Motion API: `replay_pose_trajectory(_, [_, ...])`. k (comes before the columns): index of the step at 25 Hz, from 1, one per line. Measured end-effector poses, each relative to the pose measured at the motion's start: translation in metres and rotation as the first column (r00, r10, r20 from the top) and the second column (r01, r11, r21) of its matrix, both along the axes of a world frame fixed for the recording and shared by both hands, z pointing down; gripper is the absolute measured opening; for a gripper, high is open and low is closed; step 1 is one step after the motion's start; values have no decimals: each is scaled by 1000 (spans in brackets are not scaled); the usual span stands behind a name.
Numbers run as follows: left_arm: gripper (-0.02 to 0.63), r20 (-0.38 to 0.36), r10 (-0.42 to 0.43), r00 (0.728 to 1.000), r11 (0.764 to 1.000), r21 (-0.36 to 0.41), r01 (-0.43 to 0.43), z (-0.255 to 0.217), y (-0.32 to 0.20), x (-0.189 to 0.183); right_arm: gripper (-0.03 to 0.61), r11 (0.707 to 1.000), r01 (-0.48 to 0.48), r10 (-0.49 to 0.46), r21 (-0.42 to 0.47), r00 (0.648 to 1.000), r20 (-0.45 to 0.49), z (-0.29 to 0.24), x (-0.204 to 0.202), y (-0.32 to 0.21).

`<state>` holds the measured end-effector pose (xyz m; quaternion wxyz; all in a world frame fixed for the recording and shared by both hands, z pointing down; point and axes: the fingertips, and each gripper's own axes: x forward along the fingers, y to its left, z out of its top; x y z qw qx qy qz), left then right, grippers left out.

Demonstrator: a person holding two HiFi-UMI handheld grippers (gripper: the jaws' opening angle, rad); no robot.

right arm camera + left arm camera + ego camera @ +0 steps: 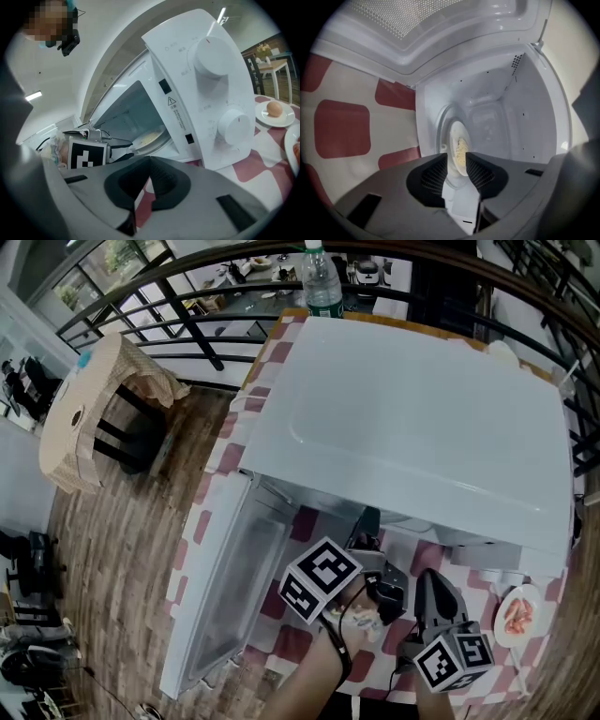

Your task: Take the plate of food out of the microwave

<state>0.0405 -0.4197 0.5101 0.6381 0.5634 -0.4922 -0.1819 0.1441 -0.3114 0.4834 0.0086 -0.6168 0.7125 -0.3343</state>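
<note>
One white plate (453,136), yellowish food (461,148), inside microwave (499,105)

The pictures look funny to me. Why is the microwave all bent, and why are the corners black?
Head view: a very wide lens bows the microwave top and the railings into curves. Left gripper view: a dark ring frames the round picture, and the plate of food sits in soft, even light. Right gripper view: black corners again, and the microwave leans and bulges.

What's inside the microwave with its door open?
A white plate of yellowish food sits on the round glass tray inside the microwave. The left gripper, jaws open, covers the plate's near edge, so that part cannot be seen.
</note>
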Motion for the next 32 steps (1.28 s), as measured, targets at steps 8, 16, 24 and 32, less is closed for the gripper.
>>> replay_pose_trajectory(8, [132, -19, -5, 1000, 1000, -16, 5, 3, -7, -2, -9, 1000, 2, -2, -4, 1000, -5, 1, 1, -4])
replay_pose_trajectory(16, [129, -25, 2, 1000, 1000, -17, -3, 4, -12, 0, -9, 1000, 4, -4, -3, 1000, 4, 1, 0, -5])
replay_pose_trajectory(24, [123, -32, -10, 999, 1000, -22, 9, 5, -16, 0, -9, 1000, 15, -15, 3, 1000, 13, 1, 0, -9])
replay_pose_trajectory(32, [57, 17, 8, 1000, 1000, -24, -8, 9, -16, -1, -9, 1000, 17, -17, 6, 1000, 19, 2, 1, -10])
